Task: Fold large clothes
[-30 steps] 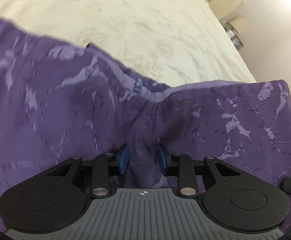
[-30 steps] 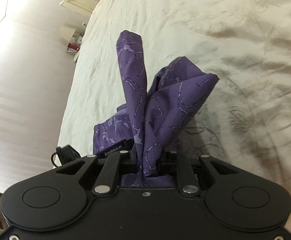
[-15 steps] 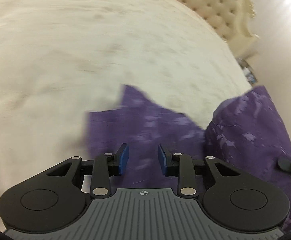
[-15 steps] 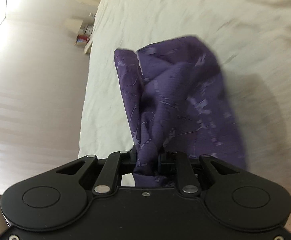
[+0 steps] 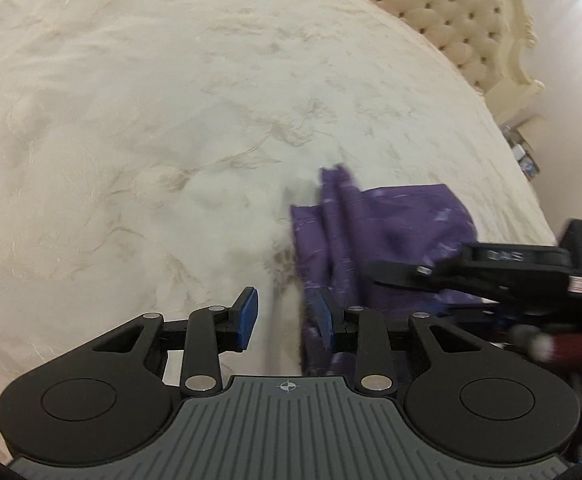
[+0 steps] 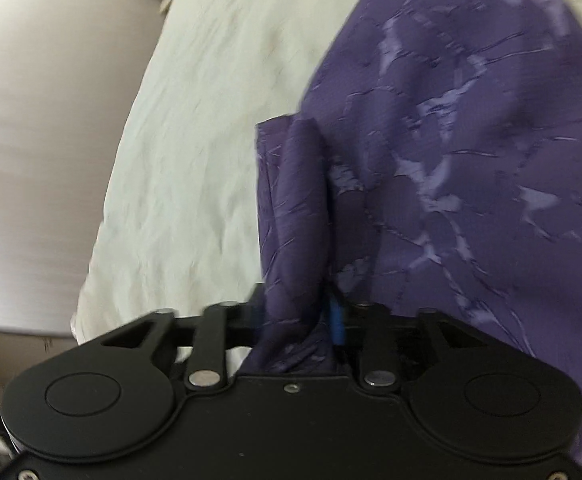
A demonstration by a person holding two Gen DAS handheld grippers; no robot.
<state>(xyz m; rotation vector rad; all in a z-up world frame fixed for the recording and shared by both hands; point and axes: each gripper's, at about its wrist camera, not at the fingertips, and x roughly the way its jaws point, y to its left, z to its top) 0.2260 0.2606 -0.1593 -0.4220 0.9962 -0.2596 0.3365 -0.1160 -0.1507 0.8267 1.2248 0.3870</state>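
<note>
A purple patterned garment (image 5: 387,224) lies bunched on the cream bedspread (image 5: 163,132), right of centre in the left wrist view. My left gripper (image 5: 287,316) hovers open above the bed. Only bedspread fills most of its gap, and the garment's edge sits by its right pad. My right gripper (image 5: 387,276) reaches in from the right over the garment. In the right wrist view, the right gripper (image 6: 297,312) has its jaws opening. A fold of the garment (image 6: 295,208) still hangs loosely between them, and one blue pad (image 6: 337,320) is bared.
A tufted cream headboard (image 5: 451,20) stands at the far end of the bed. Small items sit on a bedside stand (image 5: 525,152). The bed's edge and pale floor (image 6: 43,120) lie left of the right gripper. A dark red sleeve (image 5: 579,356) shows at the right.
The left gripper swung off the garment and out over bare bedspread, jaws unchanged. The right gripper carried its pinched fold across and down toward the bed, and its jaws have parted.
</note>
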